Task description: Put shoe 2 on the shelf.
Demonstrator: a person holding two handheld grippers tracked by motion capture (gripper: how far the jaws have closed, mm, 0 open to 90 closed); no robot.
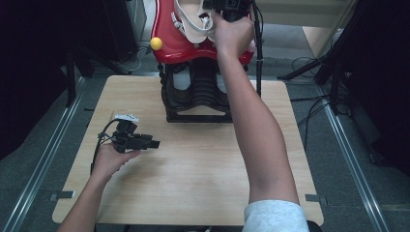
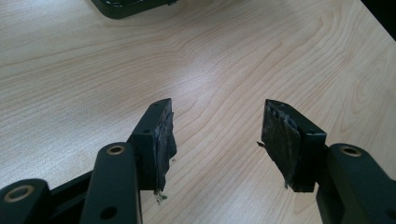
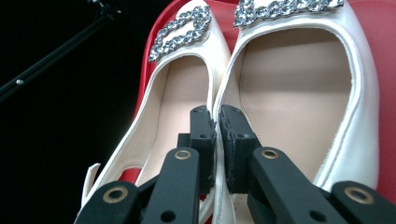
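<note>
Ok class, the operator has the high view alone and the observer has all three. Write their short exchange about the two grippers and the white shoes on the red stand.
Operator: The hand hides it from me. What is the right gripper doing at the shoes?
Observer: Its jaws are shut on the touching inner sides of both shoes, one jaw inside each.
Operator: And the left gripper, is anything in it?
Observer: No, its jaws stand open with nothing between them, above the bare table.
</note>
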